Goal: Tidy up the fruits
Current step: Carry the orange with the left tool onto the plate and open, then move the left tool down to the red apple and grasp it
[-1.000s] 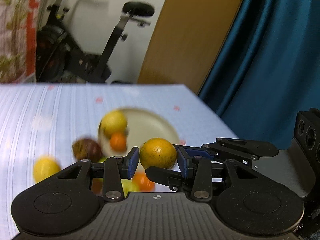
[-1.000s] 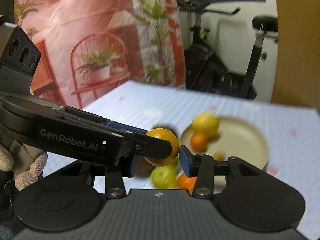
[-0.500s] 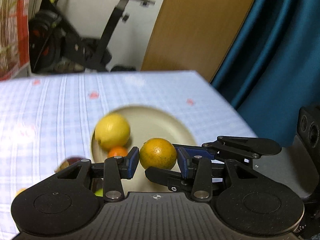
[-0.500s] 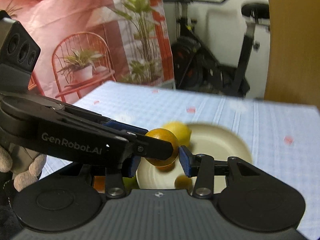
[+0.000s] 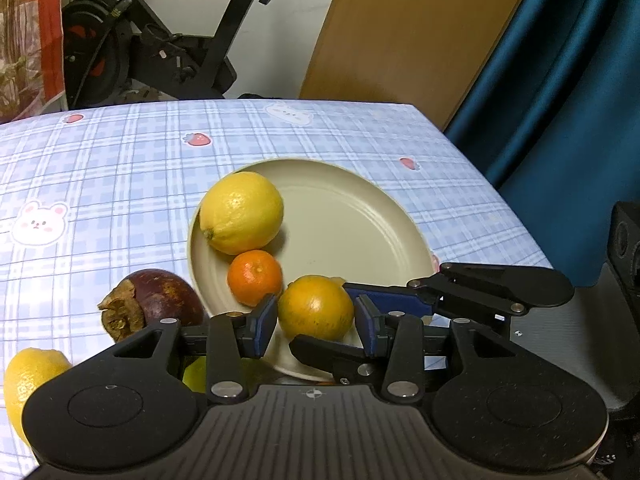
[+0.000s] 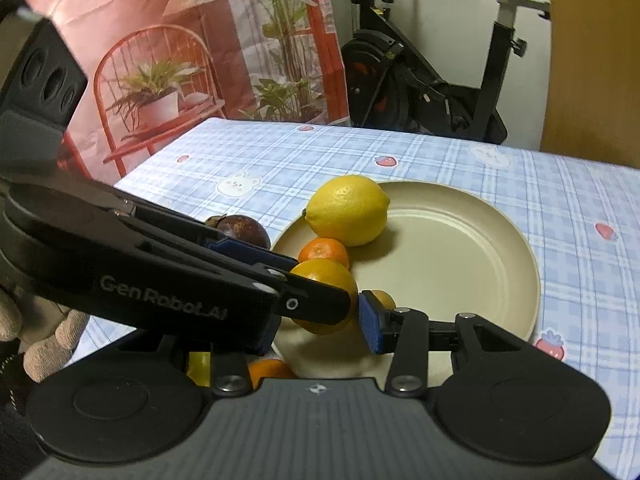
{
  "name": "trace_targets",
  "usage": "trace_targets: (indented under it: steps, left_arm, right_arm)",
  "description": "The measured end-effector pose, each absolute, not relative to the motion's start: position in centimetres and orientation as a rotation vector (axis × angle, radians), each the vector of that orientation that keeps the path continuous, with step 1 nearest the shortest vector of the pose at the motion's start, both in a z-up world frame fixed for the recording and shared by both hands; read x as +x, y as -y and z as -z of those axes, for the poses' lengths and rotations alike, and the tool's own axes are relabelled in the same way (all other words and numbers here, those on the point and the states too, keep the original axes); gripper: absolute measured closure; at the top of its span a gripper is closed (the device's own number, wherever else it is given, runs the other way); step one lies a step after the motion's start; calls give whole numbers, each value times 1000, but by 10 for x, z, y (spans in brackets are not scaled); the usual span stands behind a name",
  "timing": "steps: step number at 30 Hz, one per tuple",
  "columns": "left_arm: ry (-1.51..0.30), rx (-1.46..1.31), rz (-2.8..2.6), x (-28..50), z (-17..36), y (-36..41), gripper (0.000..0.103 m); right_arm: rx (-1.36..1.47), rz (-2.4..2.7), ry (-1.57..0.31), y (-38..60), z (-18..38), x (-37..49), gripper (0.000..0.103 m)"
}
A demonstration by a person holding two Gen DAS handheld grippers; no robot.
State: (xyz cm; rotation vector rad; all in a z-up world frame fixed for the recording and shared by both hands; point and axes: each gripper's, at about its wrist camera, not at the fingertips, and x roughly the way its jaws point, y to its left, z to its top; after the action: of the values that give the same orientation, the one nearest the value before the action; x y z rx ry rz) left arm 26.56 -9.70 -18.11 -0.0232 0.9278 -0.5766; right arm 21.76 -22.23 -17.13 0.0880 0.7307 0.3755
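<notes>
Both grippers sit lower and nearer the plate than a second ago; then the fruit pile lay ahead of it, blurred, now the plate fills the middle of each view, sharp. Grip unchanged. Left gripper and right gripper both clamp the same orange, blue pads pressed on its sides, crossing fingers. Orange: round, yellow-orange, slightly speckled skin, held over the plate's near rim. On the plate: a lemon touching a small tangerine. Dark mangosteen just beside the rim, on the checked tablecloth.
</notes>
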Motion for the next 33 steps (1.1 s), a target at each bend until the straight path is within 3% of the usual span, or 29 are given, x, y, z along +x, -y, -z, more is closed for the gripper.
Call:
trace_targets:
  steps: [11,14,21,33]
  left_arm:
    - [-872,-53,564,260,158,78,56]
    - [-816,-82,553,252,139,58,47]
    - [-708,-73,469,235,105,-3,47]
    - [-739,-89,401,220,124,-55,47]
  right_arm:
    - [69,-362,-706,216,157,218,58]
    - [77,-359,-670,220,144,212,58]
    - [87,-380,-597,212,120,206,57]
    - [-38,-515,-657,141,136,207,57]
